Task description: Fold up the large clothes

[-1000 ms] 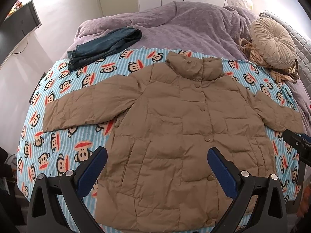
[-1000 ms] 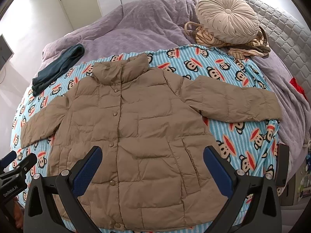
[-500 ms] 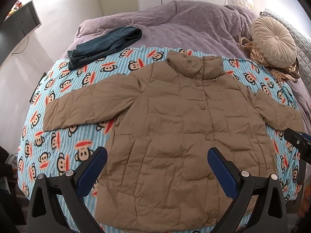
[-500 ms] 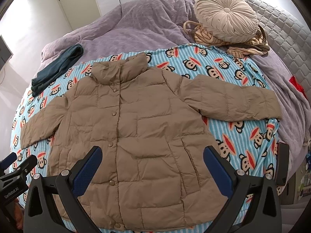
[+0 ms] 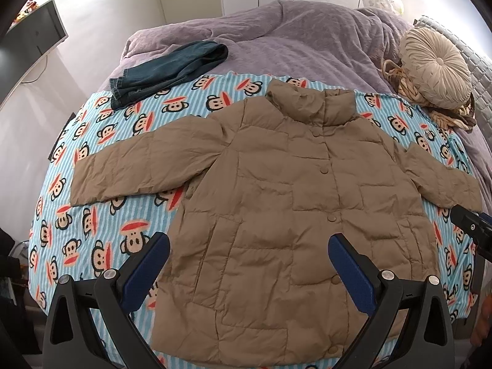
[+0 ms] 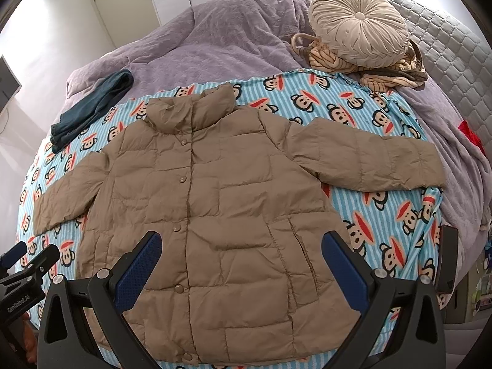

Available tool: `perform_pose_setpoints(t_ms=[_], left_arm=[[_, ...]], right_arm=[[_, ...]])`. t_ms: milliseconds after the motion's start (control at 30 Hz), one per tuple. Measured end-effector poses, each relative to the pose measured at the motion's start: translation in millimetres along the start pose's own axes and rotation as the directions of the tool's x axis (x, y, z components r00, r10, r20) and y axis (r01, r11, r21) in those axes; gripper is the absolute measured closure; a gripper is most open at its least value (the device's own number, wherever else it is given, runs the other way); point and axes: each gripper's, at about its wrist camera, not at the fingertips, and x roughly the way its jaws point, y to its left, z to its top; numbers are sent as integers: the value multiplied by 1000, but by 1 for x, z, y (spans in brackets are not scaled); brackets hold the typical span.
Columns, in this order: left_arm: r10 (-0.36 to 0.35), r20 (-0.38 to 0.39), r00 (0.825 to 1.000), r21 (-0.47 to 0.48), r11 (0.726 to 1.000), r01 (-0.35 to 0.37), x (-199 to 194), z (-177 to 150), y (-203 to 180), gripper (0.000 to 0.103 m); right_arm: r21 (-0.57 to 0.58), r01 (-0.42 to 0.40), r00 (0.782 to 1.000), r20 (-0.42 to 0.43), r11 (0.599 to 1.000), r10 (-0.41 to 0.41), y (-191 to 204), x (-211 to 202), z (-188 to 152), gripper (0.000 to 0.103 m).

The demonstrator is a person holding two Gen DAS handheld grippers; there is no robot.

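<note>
A tan quilted puffer jacket with snap buttons (image 5: 295, 203) lies flat, front up and buttoned, on a blue-striped blanket printed with monkey faces (image 5: 129, 240), which covers the near end of a bed with a purple coverlet (image 5: 286, 40). Both sleeves extend sideways; the collar points toward the far end. The left tool (image 5: 249, 264) hovers above the lower hem, its blue-padded fingers (image 5: 147, 272) spread wide and holding nothing. The right tool (image 6: 243, 261) hovers likewise over the hem, fingers wide apart and empty. Folded dark blue jeans (image 5: 166, 72) rest at the blanket's far left edge. A round beige pleated cushion (image 6: 358, 26) sits at far right.
</note>
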Motion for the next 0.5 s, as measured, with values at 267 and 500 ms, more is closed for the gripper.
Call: perform_pose_setpoints(t_ms=[267,500], left_arm=[[-1,-1,1000,1,1000,1,0,0,0,0],[-1,-1,1000,0,1000,1,0,0,0,0]], right_arm=[[0,0,1000,0,1000,0,0,0,0,0],[-1,0,1000,0,1000,0,1,-1,0,0]])
